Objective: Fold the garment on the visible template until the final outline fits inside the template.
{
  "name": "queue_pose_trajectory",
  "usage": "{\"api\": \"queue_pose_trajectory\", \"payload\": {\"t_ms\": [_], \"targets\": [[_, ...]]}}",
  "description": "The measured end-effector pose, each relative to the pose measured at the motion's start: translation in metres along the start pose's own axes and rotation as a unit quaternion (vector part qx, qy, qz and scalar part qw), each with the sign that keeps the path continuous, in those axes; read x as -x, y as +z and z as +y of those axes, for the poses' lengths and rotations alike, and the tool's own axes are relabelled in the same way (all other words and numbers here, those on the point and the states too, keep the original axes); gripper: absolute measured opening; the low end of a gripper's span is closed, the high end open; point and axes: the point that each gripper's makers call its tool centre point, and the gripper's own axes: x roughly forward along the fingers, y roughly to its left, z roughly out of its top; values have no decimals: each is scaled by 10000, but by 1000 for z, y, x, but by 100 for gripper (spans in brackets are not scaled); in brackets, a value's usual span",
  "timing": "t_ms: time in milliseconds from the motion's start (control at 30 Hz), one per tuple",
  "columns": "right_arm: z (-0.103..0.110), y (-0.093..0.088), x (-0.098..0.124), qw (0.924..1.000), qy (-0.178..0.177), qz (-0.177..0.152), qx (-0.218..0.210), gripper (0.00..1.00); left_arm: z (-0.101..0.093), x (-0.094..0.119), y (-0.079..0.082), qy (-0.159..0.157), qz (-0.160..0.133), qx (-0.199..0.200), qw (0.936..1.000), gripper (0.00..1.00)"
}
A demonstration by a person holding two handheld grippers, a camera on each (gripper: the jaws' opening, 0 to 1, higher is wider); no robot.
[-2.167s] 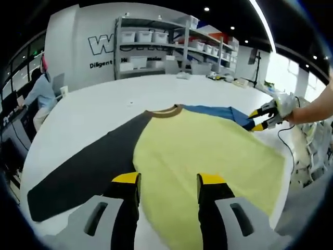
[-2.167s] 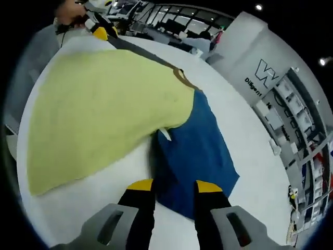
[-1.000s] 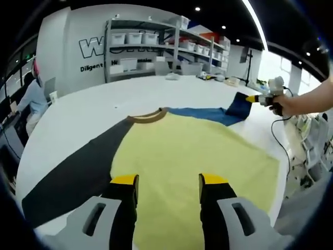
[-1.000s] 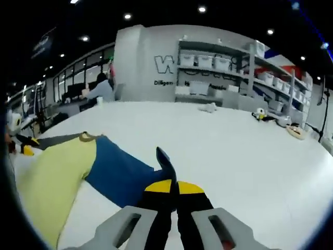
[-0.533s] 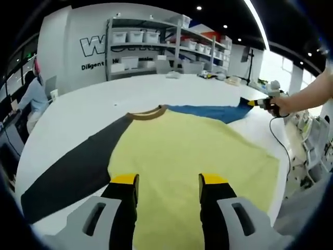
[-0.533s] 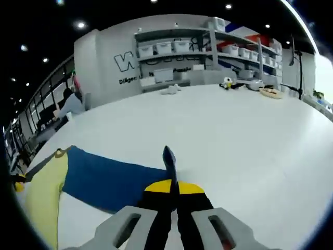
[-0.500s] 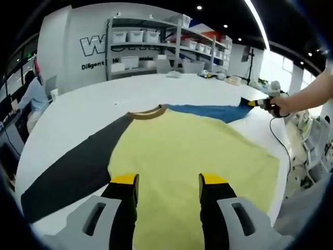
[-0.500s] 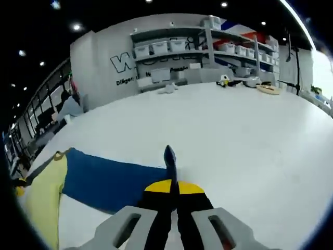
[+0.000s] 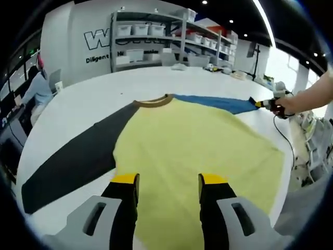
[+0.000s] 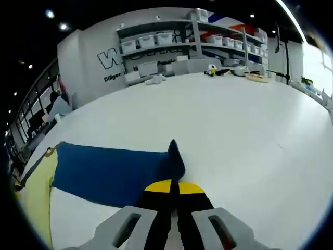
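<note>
Since a moment ago I have drawn the blue sleeve (image 10: 104, 174) out longer and flatter across the white tabletop (image 10: 244, 135), away from the yellow body (image 9: 192, 151) of the garment. My right gripper (image 10: 171, 188) has its jaws clenched on the sleeve's cuff, a point of blue cloth sticking up between the yellow tips. In the left gripper view that same gripper (image 9: 261, 103) sits at the far right, held by my hand (image 9: 285, 105), with the sleeve (image 9: 216, 102) running straight from it to the brown collar (image 9: 153, 102). My left gripper (image 9: 166, 182) hangs over the hem of the yellow body with its jaws spread apart, holding nothing. The dark grey sleeve (image 9: 73, 159) lies stretched out flat to the left.
</note>
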Motion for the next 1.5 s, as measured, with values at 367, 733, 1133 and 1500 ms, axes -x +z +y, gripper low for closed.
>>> {"api": "queue_pose_trajectory", "payload": {"t_ms": [367,733,1133,1500], "targets": [[-16,6,9,9982,-180,113,555,0,3,9,-31,33,310,-13,9995,46],[84,13,30,9884,850,-297,1224,4,14,16,-51,233,472,165,9985,42],[242,-47,34,9460,2803,210,1611,2,25,25,-58,392,414,421,9975,40],[271,-72,23,9388,2913,585,1740,1,28,42,-72,598,556,617,9948,33]]}}
